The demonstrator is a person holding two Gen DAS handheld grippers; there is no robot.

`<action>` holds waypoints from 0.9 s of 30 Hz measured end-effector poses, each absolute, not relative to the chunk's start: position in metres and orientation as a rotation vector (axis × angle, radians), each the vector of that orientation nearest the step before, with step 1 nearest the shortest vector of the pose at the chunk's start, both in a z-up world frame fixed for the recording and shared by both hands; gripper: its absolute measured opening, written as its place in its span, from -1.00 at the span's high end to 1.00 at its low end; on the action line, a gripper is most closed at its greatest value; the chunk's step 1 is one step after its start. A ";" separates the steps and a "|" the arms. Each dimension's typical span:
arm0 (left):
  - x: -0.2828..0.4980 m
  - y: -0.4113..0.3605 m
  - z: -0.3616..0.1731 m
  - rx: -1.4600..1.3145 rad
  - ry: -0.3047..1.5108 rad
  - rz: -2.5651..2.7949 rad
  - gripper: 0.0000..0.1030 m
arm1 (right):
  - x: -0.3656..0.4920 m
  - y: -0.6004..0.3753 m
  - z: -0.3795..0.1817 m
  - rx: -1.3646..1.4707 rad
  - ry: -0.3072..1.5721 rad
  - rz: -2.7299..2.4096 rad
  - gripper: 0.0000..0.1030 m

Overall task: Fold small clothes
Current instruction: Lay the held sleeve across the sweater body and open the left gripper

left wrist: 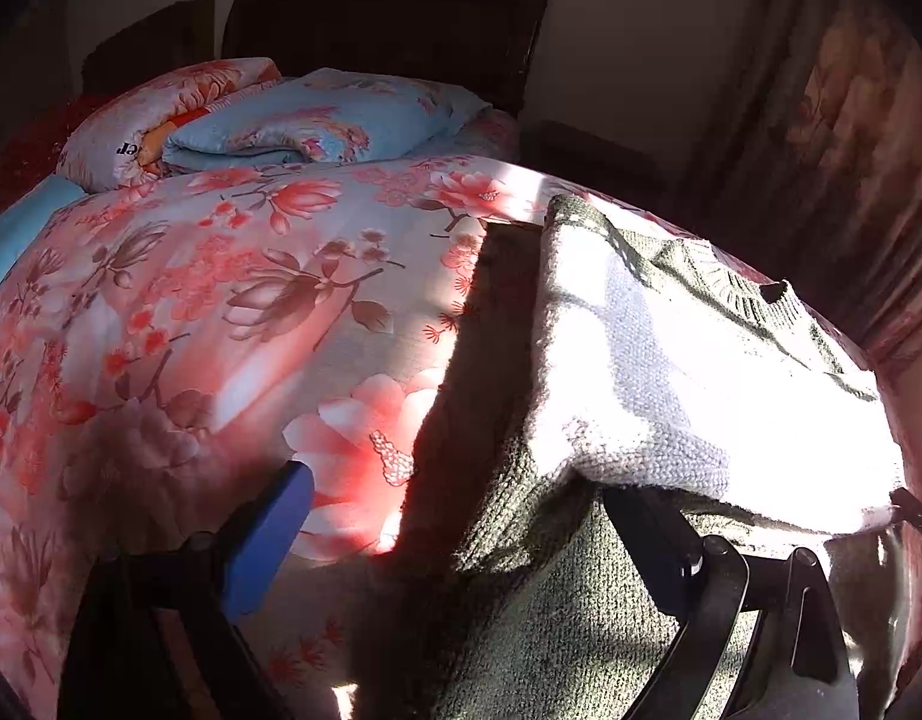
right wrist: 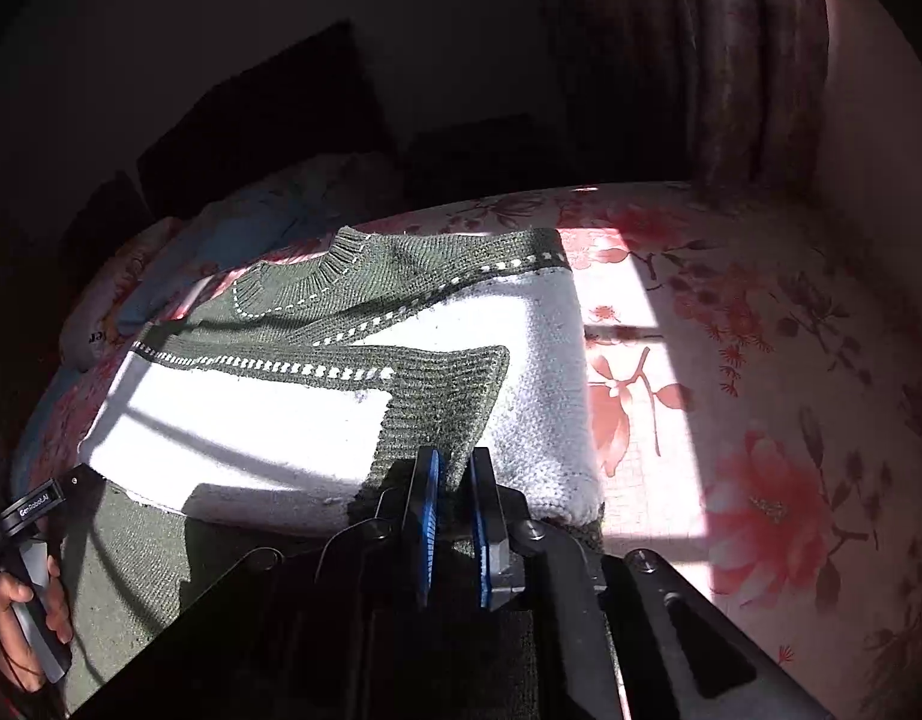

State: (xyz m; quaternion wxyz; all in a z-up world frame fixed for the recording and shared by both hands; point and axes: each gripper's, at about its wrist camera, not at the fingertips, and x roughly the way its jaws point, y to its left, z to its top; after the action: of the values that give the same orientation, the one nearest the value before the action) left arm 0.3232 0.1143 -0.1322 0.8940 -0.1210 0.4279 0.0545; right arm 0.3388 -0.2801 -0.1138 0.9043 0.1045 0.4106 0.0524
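The right tongs (right wrist: 455,516) are clamped on the green ribbed cuff of a sleeve (right wrist: 449,402) that lies folded across the body of the knit sweater (right wrist: 251,420). The sleeve runs up and away from these tongs, slanting leftward toward the collar (right wrist: 347,252), so its long axis points nearly straight ahead of them. The left tongs (left wrist: 455,516) stand wide apart and hold nothing: one blue pad (left wrist: 269,540) hovers over the floral bedspread (left wrist: 191,312) and the other finger sits under the overhanging white edge of the sweater, just beside the garment's left side. The right tongs are plainly the nearer to the sleeve; whatever comes next with it is theirs to carry.

The sweater lies flat on the bed ahead of both tongs, collar at the far end, hem toward the tongs. It is a chunky knit, olive green across shoulders, sleeves and hem, white over the chest, with a dashed white stitch line along the colour seams. Harsh sunlight bleaches the white panel. The knit looks thick and limp, likely to slump if let go.
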 end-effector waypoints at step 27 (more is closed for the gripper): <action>0.156 0.183 -0.087 -0.457 0.805 -0.183 -1.00 | 0.112 -0.310 -0.076 0.134 0.883 0.326 0.11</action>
State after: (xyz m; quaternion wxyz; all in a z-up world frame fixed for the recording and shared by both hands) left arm 0.1560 0.1830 -0.0869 0.8908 -0.2201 0.3876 -0.0882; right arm 0.1118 -0.3097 -0.0758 0.8892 0.0644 0.4249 0.1570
